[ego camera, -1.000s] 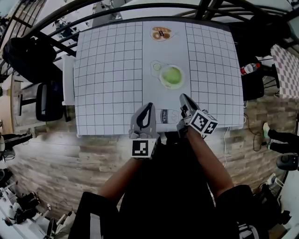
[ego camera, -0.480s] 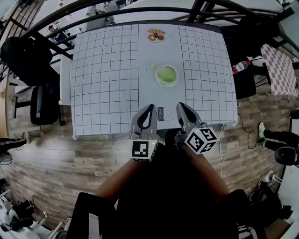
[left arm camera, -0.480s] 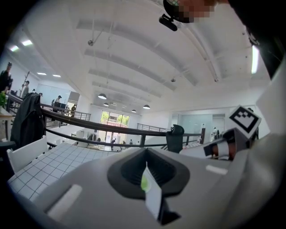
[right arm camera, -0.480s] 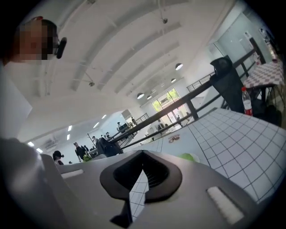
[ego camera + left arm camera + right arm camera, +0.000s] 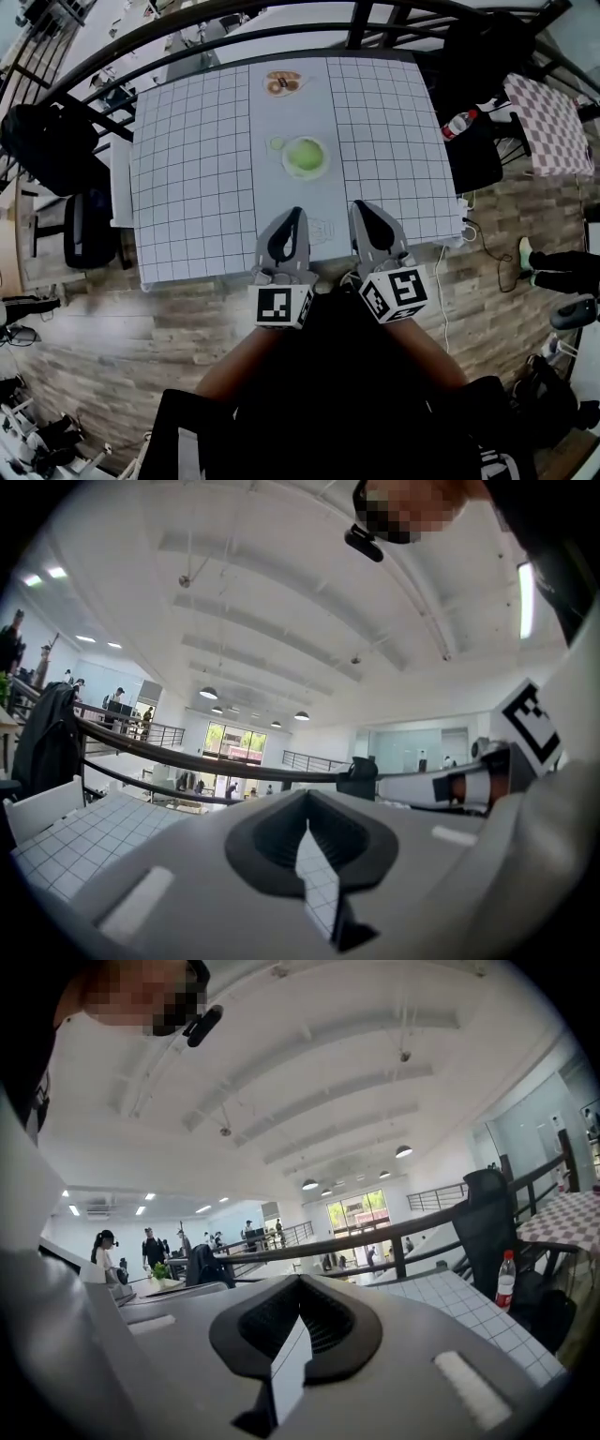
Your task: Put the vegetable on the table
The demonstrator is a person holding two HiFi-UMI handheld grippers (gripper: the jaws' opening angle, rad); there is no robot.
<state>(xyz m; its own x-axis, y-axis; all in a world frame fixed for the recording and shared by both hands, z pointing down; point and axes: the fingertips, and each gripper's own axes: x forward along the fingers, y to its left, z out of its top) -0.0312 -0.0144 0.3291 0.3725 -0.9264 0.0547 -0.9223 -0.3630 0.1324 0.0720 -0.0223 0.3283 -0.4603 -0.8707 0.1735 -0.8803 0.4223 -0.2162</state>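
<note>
green vegetable, round with no clear long axis, on a white plate at mid-table, straight ahead of my left gripper and right gripper, both pressed together on nothing at the near edge, the left seemingly nearer.

The head view looks steeply down from high above on the whole table, with the left gripper and the right gripper at its near edge. Each gripper view sits close behind its own jaws, low at that edge, and faces forward and up, across the table toward the railing and the ceiling. All three views share the gridded top of the table.
</note>
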